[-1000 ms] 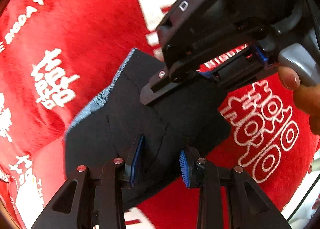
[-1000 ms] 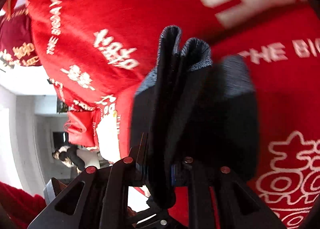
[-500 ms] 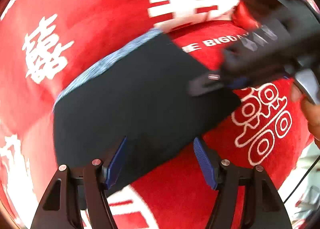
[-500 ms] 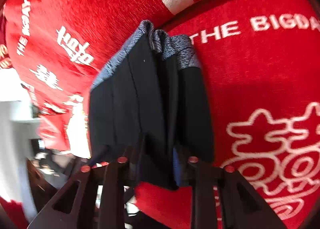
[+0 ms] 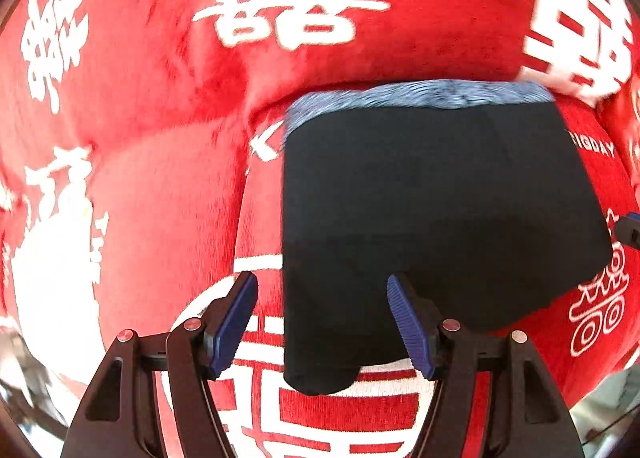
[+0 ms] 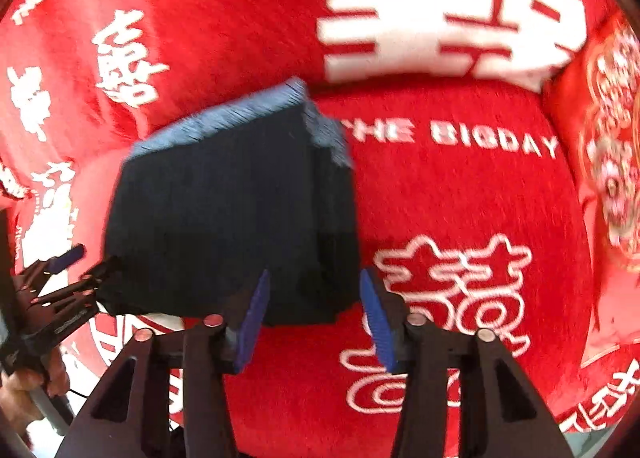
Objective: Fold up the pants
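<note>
The left gripper hangs released, blue pads wide apart, gripping nothing, its right pad over the near edge of the folded black pants with the grey-blue waistband. The pants lie flat on the red plush blanket with white lettering. On the right, the right gripper is also spread and empty-handed, just at the near corner of the pants.

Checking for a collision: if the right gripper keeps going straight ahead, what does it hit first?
Probably the folded black pants: the open right gripper points at their near right edge, with the red blanket beneath. Depth is unclear.
</note>
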